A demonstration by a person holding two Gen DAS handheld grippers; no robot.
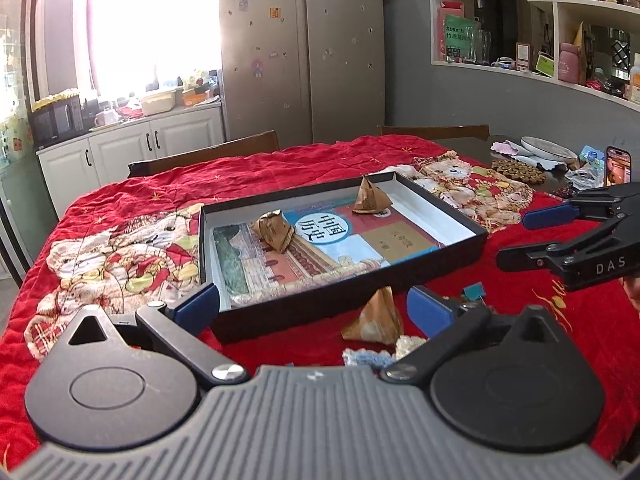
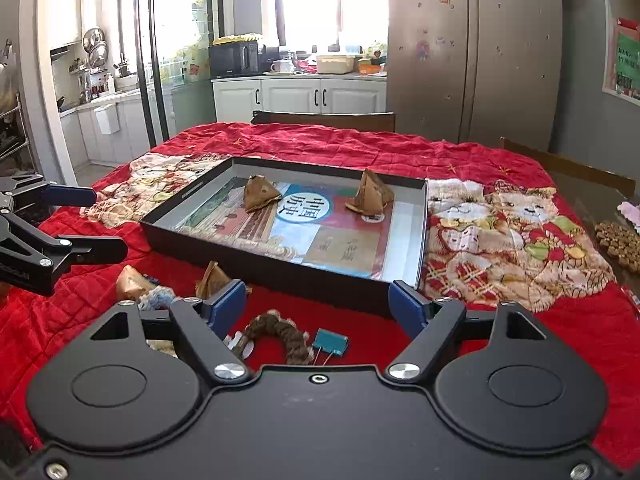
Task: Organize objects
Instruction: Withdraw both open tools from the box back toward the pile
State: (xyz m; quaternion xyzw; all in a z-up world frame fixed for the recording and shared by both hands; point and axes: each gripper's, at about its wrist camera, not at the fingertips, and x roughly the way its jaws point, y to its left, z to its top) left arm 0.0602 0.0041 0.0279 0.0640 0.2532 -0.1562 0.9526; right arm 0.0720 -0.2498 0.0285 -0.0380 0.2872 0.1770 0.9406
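Note:
A black tray [image 1: 352, 298] [image 2: 256, 268] with a printed book cover inside lies on the red blanket. Two brown paper pyramids sit in it, one left [image 1: 274, 230] [image 2: 259, 197] and one far right [image 1: 370, 197] [image 2: 370, 196]. Another pyramid [image 1: 376, 318] [image 2: 212, 280] lies in front of the tray, between my left gripper's open fingers. A fourth pyramid [image 2: 134, 282] lies further left. My left gripper [image 1: 312, 310] [image 2: 100, 224] is open and empty. My right gripper [image 2: 318, 302] [image 1: 516, 238] is open and empty above a brown braided rope [image 2: 280, 334] and a teal tag [image 2: 330, 342].
A crocheted blue-and-cream piece [image 1: 380, 354] [image 2: 160, 296] lies by the near pyramid. On the bare table end to the right are a beaded mat [image 1: 518, 172] [image 2: 620, 244], a plate [image 1: 548, 148] and a phone [image 1: 618, 166]. Chairs [image 2: 324, 118] stand behind the table.

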